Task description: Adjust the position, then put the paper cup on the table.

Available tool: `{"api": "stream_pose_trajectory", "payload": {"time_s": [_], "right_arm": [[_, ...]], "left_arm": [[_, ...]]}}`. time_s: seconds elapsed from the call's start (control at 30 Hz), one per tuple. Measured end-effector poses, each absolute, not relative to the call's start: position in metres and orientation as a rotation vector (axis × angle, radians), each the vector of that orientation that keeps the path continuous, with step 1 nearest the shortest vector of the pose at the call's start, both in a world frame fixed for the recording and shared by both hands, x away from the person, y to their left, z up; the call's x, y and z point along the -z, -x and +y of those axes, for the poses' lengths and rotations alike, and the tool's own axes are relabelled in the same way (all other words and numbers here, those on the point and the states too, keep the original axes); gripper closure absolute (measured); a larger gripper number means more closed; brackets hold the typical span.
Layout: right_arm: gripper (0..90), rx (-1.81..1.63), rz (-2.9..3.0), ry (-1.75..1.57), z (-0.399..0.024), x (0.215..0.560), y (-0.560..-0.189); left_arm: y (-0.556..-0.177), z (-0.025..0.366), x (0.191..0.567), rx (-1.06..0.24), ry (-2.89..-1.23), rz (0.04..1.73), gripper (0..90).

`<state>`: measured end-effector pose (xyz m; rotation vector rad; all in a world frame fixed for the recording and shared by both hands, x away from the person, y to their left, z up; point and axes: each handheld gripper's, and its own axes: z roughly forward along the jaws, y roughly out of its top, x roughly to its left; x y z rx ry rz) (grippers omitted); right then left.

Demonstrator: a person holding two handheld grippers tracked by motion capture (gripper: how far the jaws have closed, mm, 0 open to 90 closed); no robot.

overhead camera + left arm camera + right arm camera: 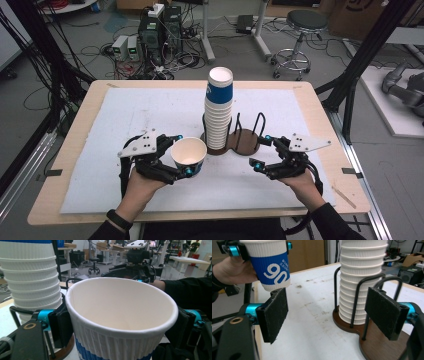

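A white and blue paper cup (189, 152) hangs upright just above the mat, left of the holder, and my left gripper (183, 154) is shut on its rim. In the left gripper view both pads press on the ribbed wall of the cup (120, 312). A tall stack of cups (219, 110) stands in the left ring of a dark wooden holder (245, 145) with wire loops. Right of the holder, my right gripper (261, 151) stands open with nothing between its pads. From the right gripper (329, 313) I see the held cup (270, 265) at upper left and the stack (359, 277) ahead.
A white mat (150, 110) covers most of the wooden table (75, 145). The holder's right ring (250, 131) holds no cups. Beyond the far edge are a stool (300, 30), computer boxes (160, 30) and cables on the floor. Black frame posts stand at both sides.
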<state>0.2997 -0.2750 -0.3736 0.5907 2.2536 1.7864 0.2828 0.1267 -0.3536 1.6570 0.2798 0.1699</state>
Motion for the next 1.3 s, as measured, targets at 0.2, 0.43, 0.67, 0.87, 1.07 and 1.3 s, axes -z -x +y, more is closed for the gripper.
{"api": "stream_pose_trajectory", "payload": {"time_s": [0.2, 0.43, 0.67, 0.87, 1.07, 1.3], "right_arm": [[18.6, -1.840, 2.220, -0.591, -0.290, 0.373, -0.300], [17.0, -1.905, 2.166, -0.644, -0.300, 0.375, -0.298], [17.0, -1.915, 2.165, -0.644, -0.296, 0.376, -0.295], [17.0, -1.890, 2.161, -0.662, -0.297, 0.376, -0.294], [17.0, -1.895, 2.138, -0.655, -0.297, 0.374, -0.294], [17.1, -1.863, 2.135, -0.651, -0.297, 0.373, -0.296]], "left_arm": [[-0.280, 0.128, 0.356, -0.181, -1.644, 0.263, 21.9], [-0.281, 0.125, 0.358, -0.174, -1.643, 0.256, 21.6], [-0.284, 0.122, 0.359, -0.163, -1.636, 0.225, 21.6], [-0.284, 0.120, 0.361, -0.163, -1.655, 0.228, 21.6], [-0.281, 0.121, 0.360, -0.168, -1.650, 0.232, 21.5], [-0.282, 0.127, 0.360, -0.186, -1.639, 0.253, 21.5]]}}
